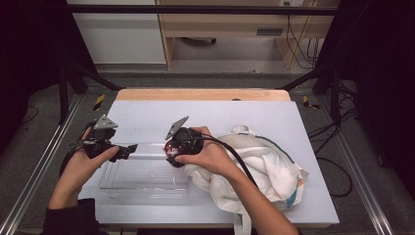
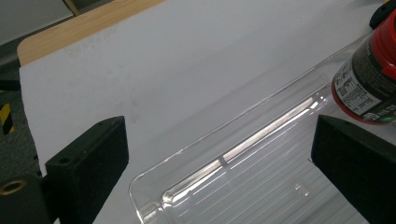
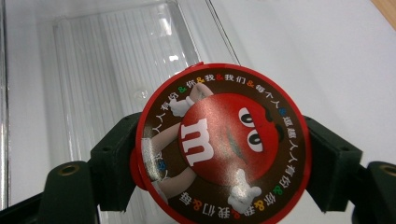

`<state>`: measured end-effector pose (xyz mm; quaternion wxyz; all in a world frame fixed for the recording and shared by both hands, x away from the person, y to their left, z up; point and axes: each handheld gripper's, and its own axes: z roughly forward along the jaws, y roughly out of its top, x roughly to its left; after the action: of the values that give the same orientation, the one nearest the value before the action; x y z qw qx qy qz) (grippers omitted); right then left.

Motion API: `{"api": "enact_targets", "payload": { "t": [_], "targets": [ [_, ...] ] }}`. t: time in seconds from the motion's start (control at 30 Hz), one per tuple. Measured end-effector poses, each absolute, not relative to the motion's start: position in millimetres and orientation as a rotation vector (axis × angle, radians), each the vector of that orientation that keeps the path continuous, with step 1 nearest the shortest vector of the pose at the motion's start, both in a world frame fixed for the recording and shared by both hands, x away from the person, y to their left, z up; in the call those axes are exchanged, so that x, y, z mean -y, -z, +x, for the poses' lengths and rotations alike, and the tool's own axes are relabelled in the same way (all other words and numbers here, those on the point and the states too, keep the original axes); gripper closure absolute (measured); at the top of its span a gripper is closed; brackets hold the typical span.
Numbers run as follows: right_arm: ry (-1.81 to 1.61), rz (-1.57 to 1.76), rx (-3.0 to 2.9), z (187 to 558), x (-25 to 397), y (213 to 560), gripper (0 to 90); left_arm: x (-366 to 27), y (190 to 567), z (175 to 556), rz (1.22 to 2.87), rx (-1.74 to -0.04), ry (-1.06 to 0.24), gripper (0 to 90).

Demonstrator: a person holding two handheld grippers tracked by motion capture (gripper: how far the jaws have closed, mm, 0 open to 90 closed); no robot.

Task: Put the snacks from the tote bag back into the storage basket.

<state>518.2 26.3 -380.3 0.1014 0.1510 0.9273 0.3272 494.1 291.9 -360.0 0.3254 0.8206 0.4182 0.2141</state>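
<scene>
A clear plastic tray (image 1: 147,181) lies on the white table top (image 1: 215,115). My right gripper (image 1: 171,152) is shut on a round candy tub (image 3: 223,142) with a red lid and an M&M picture, held over the tray's right end (image 3: 112,56). The tub (image 2: 369,79) hangs above the tray's rim (image 2: 243,144) in the left gripper view. My left gripper (image 1: 128,151) stands open at the tray's far left corner, its jaws wide apart with nothing between them.
A white cloth bag with teal trim (image 1: 266,169) lies crumpled on the right side of the table under the right forearm. A wooden strip (image 1: 200,94) edges the table's far side. Metal rails (image 1: 34,171) run along both sides.
</scene>
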Motion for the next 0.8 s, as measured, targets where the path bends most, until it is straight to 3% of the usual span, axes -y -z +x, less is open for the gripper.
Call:
{"api": "enact_targets", "payload": {
  "t": [0.8],
  "targets": [
    [-0.936,0.44,-2.754,517.8,-24.1,394.6,24.6,-292.1,360.7,494.7,2.16,-1.095,-0.558,4.2]
  ]
}}
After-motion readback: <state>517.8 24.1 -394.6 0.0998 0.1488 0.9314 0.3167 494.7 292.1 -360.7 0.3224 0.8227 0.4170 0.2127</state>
